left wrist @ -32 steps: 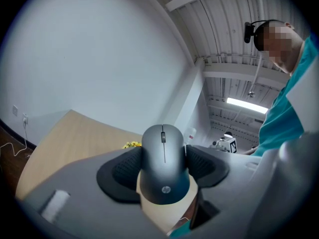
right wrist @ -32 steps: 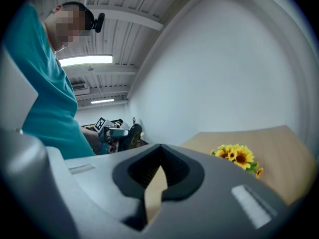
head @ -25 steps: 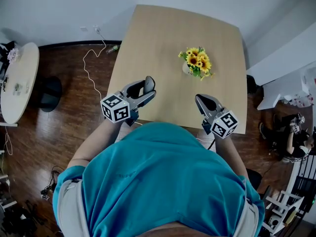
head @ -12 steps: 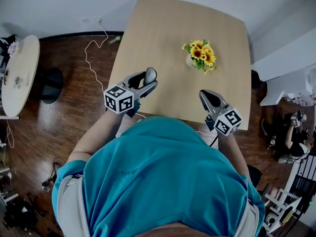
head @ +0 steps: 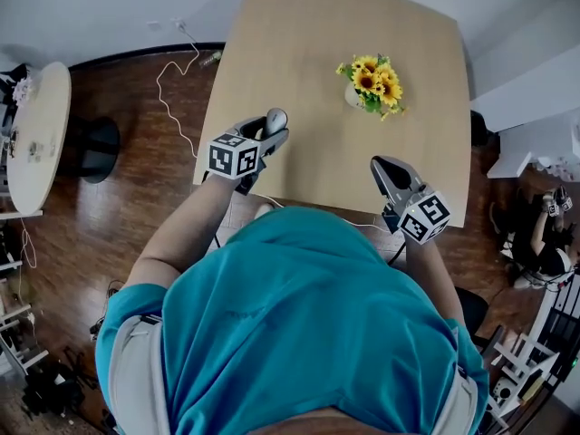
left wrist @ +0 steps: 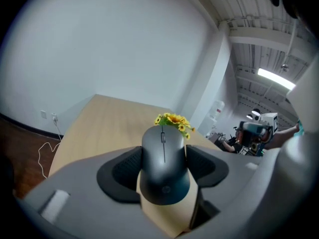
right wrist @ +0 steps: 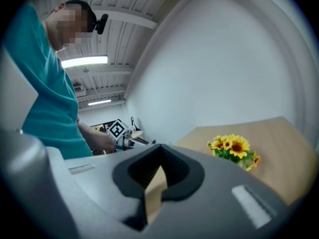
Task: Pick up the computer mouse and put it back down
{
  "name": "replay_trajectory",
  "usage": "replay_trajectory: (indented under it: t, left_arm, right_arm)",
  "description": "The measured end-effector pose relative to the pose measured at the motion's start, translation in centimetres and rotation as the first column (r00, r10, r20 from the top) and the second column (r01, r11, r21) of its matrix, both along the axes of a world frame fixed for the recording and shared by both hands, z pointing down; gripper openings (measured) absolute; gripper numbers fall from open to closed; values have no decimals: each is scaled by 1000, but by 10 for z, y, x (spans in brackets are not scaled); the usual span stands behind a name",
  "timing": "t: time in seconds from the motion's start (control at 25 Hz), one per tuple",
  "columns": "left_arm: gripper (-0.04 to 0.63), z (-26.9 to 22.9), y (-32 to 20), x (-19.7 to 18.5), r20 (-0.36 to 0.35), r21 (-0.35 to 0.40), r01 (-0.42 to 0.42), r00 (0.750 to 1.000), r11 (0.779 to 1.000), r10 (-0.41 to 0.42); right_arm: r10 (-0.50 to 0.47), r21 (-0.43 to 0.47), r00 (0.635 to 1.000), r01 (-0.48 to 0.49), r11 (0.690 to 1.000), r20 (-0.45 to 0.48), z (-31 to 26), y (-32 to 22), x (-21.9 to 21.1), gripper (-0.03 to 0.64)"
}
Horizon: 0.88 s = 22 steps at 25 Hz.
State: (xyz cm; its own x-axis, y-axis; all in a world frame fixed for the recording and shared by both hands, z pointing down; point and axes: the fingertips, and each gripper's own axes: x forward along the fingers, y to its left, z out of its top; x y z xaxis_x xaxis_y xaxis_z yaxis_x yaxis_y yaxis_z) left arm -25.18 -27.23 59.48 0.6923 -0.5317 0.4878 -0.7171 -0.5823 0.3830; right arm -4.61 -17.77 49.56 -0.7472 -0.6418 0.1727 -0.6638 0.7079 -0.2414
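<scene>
Since a second ago the left gripper (head: 271, 130) has moved away from the person's body and sunk lower, tipping its nose downward as it went. It now sits just inside the tabletop's (head: 308, 53) left edge, not far from the near-left corner. The computer mouse (head: 275, 118) has travelled with it.

Its fingers (left wrist: 123, 169) stand fairly wide apart and are clamped on the computer mouse. In the left gripper view the dark mouse body fills the gap between the two black pads. One pad presses each flank, and the wheel end points away from the camera toward the far side of the tabletop. The rear hump lies deepest in the grip, and the front end pokes out past the fingertips. Bare wood shows beneath the mouse and ahead of it. Whether its underside already touches the wood cannot be told from any view.

The right gripper (head: 381, 165) hangs over the near edge toward the near-right corner, well apart from the mouse, much where it was a second ago. Its fingers (right wrist: 142, 169) are drawn together with nothing held. Only a thin sliver of wood shows through the notch between the pads.

A bunch of sunflowers (head: 372, 81) stands right of the tabletop's middle, beyond both grippers. It lies nearer the right edge than the left and is clear of the mouse.
</scene>
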Motion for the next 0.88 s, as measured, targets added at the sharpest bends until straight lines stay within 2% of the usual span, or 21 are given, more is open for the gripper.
replay_trajectory:
  t: [0.16, 0.36, 0.6, 0.88]
  left_arm:
    - [295, 36, -15, -4, 94, -99, 27, 995, 995, -17]
    - [295, 73, -37, -11, 237, -178, 72, 971, 981, -28]
    - [295, 123, -46, -18, 407, -238, 88, 913, 967, 17]
    - [295, 163, -51, -24, 520, -306, 116, 852, 945, 64]
  right_arm:
    - [-5, -18, 1000, 6, 1000, 6, 6, 1, -1, 2]
    - [5, -43, 1000, -5, 999, 3, 14, 6, 3, 2]
    - [36, -61, 999, -36, 997, 3, 19, 12, 16, 2]
    - [63, -75, 998, -62, 995, 7, 23, 15, 27, 2]
